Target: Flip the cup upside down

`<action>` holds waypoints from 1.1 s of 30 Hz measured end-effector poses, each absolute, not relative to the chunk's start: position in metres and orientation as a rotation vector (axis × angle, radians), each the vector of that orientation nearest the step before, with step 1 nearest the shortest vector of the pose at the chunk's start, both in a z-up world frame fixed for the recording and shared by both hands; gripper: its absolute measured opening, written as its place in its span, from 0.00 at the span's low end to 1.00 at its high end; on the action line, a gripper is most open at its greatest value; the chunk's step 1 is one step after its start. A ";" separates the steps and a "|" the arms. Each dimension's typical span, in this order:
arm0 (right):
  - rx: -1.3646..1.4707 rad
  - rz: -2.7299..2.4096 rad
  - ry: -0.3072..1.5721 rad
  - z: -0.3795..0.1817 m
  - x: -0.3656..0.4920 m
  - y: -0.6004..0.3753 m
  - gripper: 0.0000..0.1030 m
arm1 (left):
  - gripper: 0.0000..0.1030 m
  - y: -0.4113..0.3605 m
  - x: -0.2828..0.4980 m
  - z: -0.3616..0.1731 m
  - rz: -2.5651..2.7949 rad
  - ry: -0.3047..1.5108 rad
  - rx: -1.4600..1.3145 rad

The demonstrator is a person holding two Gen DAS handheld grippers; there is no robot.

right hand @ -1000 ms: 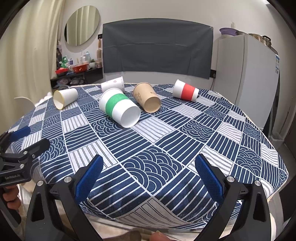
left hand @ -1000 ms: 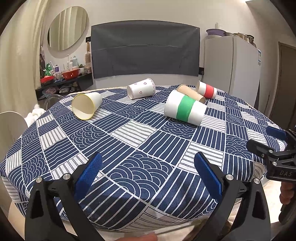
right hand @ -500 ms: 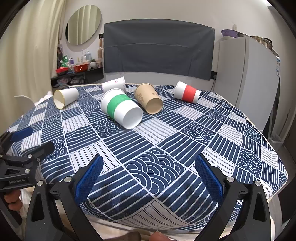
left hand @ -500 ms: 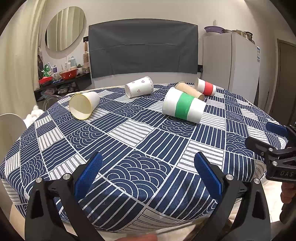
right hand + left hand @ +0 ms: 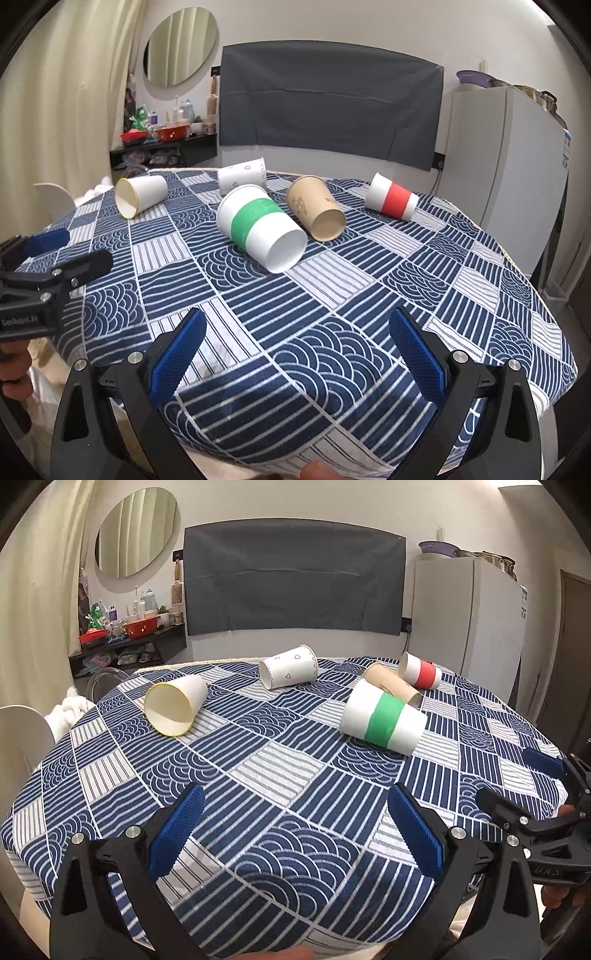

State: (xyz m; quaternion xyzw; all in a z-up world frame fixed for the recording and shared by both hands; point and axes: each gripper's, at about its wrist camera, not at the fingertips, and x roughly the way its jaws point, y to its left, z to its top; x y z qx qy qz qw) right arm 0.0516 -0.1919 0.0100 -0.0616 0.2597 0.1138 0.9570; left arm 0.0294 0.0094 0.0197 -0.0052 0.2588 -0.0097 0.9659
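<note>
Five paper cups lie on sides on table (image 5: 280, 775) with blue patterned cloth. Green-banded cup (image 5: 260, 230) centre of right view, mouth toward camera; brown cup (image 5: 316, 210) just beside it on right. Red-banded cup (image 5: 393, 202) upper right, apart. Plain white cup (image 5: 175, 709) left of left view; heart-print cup (image 5: 288, 666) behind, top centre. Left tool (image 5: 295, 827) at near table edge, jaws wide apart, holding nothing. Right tool (image 5: 295, 347) likewise spread wide, holding nothing.
</note>
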 end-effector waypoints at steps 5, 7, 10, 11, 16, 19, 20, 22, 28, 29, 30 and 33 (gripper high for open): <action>-0.139 0.254 0.529 0.015 0.072 -0.185 0.92 | 0.94 0.016 0.045 0.036 -0.009 0.509 0.009; -0.147 0.285 0.531 0.017 0.081 -0.181 0.92 | 0.94 0.019 0.050 0.041 -0.014 0.507 0.014; -0.162 0.331 0.550 0.018 0.097 -0.177 0.92 | 0.94 0.021 0.062 0.047 -0.029 0.507 0.021; -0.171 0.347 0.560 0.018 0.104 -0.176 0.92 | 0.94 0.021 0.067 0.049 -0.036 0.510 0.025; -0.188 0.450 0.597 0.024 0.139 -0.175 0.92 | 0.94 0.021 0.086 0.052 -0.066 0.499 0.065; -0.227 0.500 0.623 0.026 0.161 -0.173 0.92 | 0.94 0.020 0.096 0.053 -0.102 0.492 0.080; -0.236 0.512 0.635 0.027 0.168 -0.173 0.92 | 0.94 0.021 0.099 0.052 -0.111 0.491 0.088; -0.243 0.562 0.680 0.025 0.181 -0.172 0.92 | 0.94 0.021 0.103 0.049 -0.125 0.490 0.104; -0.243 0.676 0.782 0.009 0.204 -0.165 0.91 | 0.94 0.031 0.113 0.027 -0.133 0.544 0.091; -0.250 0.683 0.801 0.006 0.206 -0.162 0.89 | 0.94 0.031 0.115 0.026 -0.126 0.546 0.095; -0.257 0.689 0.816 0.003 0.209 -0.160 0.82 | 0.94 0.032 0.117 0.023 -0.113 0.545 0.102; -0.289 0.705 0.835 -0.005 0.213 -0.155 0.55 | 0.94 0.033 0.120 0.018 -0.096 0.550 0.114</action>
